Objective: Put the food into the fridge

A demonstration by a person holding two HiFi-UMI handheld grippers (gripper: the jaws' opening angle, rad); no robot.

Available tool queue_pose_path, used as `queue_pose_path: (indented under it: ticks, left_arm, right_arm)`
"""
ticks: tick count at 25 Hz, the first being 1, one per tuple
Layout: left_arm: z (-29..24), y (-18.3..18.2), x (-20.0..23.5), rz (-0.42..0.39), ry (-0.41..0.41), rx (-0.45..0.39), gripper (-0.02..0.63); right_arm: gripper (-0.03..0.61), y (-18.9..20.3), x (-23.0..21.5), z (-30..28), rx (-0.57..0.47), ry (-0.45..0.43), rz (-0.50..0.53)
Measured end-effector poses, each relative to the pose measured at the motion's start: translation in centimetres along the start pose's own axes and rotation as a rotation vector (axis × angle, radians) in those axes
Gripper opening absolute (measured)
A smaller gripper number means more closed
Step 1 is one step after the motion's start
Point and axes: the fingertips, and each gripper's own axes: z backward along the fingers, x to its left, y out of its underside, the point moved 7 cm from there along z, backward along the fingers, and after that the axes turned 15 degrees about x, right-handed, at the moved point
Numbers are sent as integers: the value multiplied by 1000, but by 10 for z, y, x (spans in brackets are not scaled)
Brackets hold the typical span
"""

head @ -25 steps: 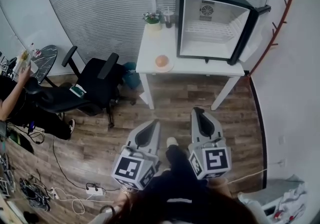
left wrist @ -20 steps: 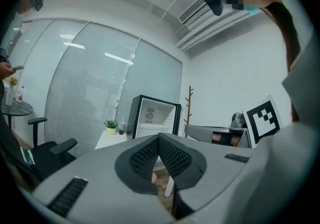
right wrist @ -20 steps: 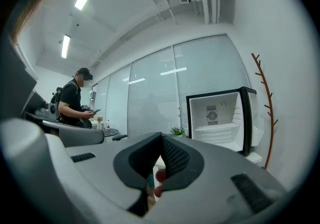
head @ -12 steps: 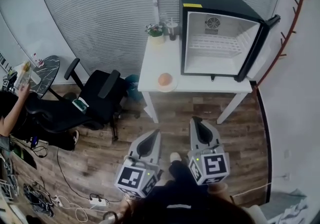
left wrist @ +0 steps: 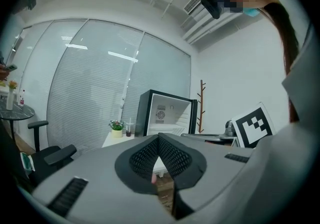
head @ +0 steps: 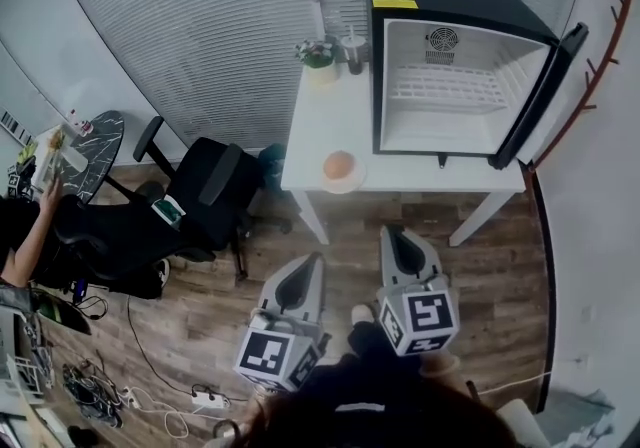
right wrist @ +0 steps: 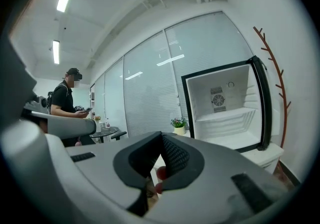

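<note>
I've stepped nearer the table (head: 322,126) and open fridge (head: 455,56). Wood floor (head: 345,236) runs from my tips to the table's front edge; an office chair (head: 215,191) stands left. My left gripper (head: 309,260) and right gripper (head: 396,235) are closed, empty. The food (head: 339,165) sits on a plate (head: 346,184) near that edge.

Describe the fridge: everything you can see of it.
The fridge is a small black box with a white, plastic-looking inside. In the head view, its door is swung wide open to the right. Inside are a white wire shelf and a round fan grille on the back wall; no food shows in it. A yellow label sits on the top front edge. It stands upright on the right end of the white table.
</note>
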Motion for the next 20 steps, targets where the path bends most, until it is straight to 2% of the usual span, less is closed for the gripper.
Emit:
queue_pose_path:
  ticks: [9, 20]
  left_arm:
    - [-51, -18, 20, 23, -56, 8, 0]
    - [-72, -24, 31, 75, -169, 13, 0]
  right_arm:
    - [-3, -8, -30, -56, 52, -21, 38]
    - [-3, -1, -51, -99, 118, -98, 24]
